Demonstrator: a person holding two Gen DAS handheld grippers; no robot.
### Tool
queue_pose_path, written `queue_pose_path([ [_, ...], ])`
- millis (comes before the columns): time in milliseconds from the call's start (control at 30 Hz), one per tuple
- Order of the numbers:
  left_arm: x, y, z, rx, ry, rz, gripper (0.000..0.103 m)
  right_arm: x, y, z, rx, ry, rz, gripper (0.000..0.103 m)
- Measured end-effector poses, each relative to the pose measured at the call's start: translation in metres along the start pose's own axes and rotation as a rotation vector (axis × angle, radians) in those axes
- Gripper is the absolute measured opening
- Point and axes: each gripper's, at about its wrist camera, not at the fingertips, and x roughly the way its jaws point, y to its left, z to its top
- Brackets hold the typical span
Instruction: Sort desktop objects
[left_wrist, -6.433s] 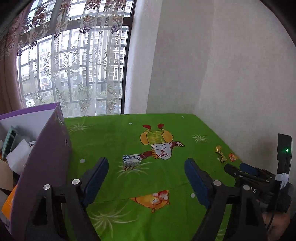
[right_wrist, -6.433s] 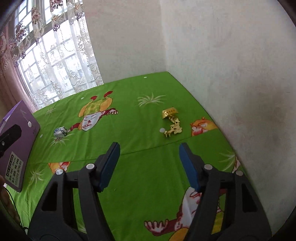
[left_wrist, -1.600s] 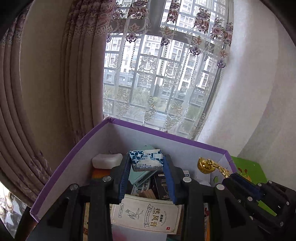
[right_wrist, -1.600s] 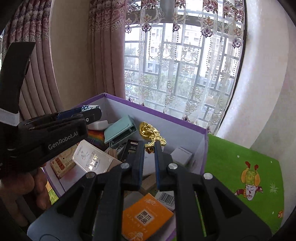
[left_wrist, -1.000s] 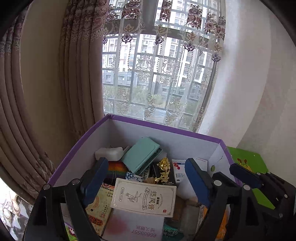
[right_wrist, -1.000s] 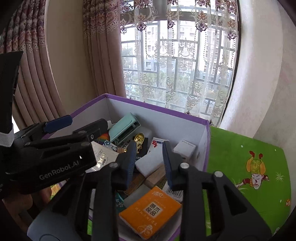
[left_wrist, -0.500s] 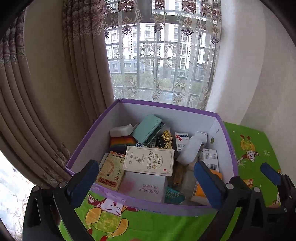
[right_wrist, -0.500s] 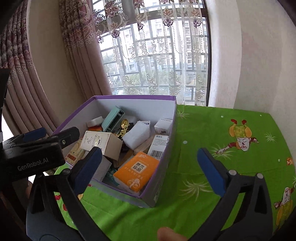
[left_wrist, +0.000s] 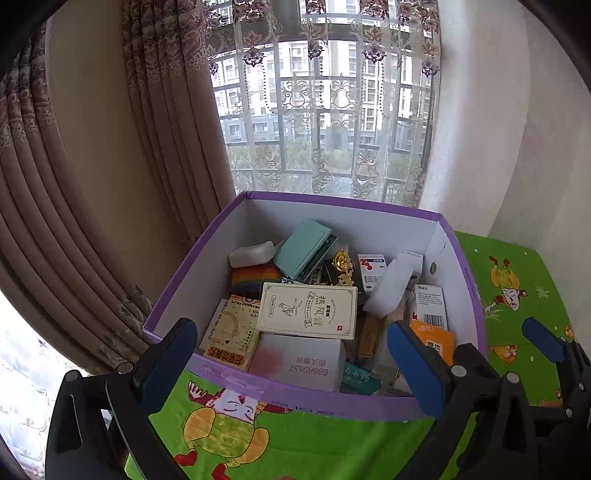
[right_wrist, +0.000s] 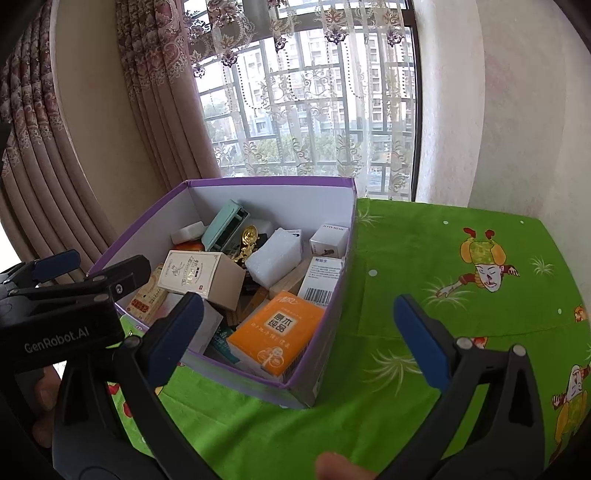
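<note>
A purple box (left_wrist: 469, 280) (right_wrist: 332, 317) full of several small packets stands on the green cartoon cloth (right_wrist: 424, 258). Inside it lie a gold trinket (left_wrist: 343, 267) (right_wrist: 247, 243), a mint case (left_wrist: 304, 247), a cream carton (left_wrist: 308, 304) and an orange packet (right_wrist: 280, 328). My left gripper (left_wrist: 295, 362) is open in front of the box's near wall, nothing between its pads. My right gripper (right_wrist: 299, 332) is open too, straddling the box's near right corner without touching it. The left gripper's body (right_wrist: 66, 299) shows at the left of the right wrist view.
A window with a lace curtain (left_wrist: 325, 110) and heavy drapes (left_wrist: 92, 184) stands behind the box. A white wall (right_wrist: 517, 110) bounds the cloth on the right. A fingertip (right_wrist: 336, 467) shows at the bottom of the right wrist view.
Both grippers have let go of their items, which now lie in the box, opened wide and drawn back from over the box. In the last half second neither moved.
</note>
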Motion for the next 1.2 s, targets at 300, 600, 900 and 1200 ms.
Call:
queue_pose_path([
  [300,0.0024,0.0004,0.0010,0.003,0.003,-0.001,0.103,0.0009,-0.0002,0.0008,0.001,0.005,-0.002,0.103],
  [600,0.0030,0.0005,0.0018,0.008,0.005,0.003,0.103,0.0019,0.0001,0.0000,0.007,0.006,-0.004,0.102],
  [900,0.0040,-0.0001,0.0028,0.014,0.003,0.006,0.103,0.0019,0.0000,0.0001,0.008,0.006,-0.006,0.102],
  [1200,0.0056,-0.0008,0.0035,0.022,0.002,0.008,0.103,0.0030,-0.0003,0.0001,0.009,0.009,-0.010,0.102],
])
